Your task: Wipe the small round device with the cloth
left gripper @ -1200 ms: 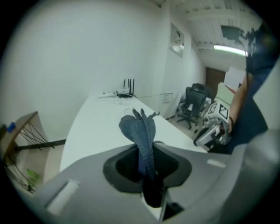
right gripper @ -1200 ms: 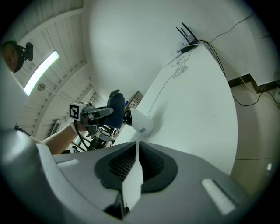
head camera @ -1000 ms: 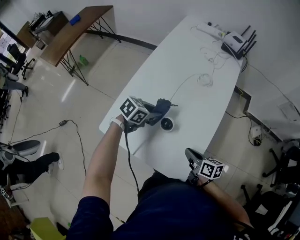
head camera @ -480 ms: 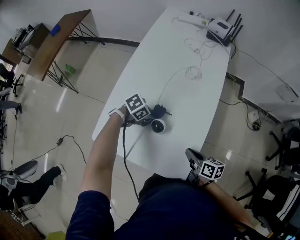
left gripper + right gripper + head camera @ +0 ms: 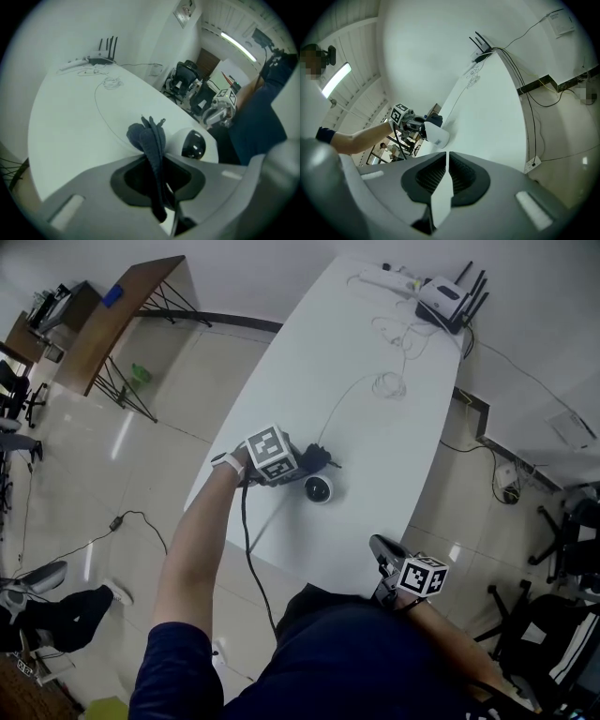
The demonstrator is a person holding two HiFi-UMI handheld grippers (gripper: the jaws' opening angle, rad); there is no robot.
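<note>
A bunched, dark blue-grey cloth (image 5: 149, 136) is held just beside the white, black-lensed round device (image 5: 193, 144), which is set on the table (image 5: 375, 446).

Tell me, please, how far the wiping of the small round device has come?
Done: the cloth is picked up and pinched between the left gripper's jaws. In hand: its bunched end is right beside the small round device on the table; contact cannot be told. Left: the wiping itself, as far as these views show. The right gripper is shut and empty.
</note>
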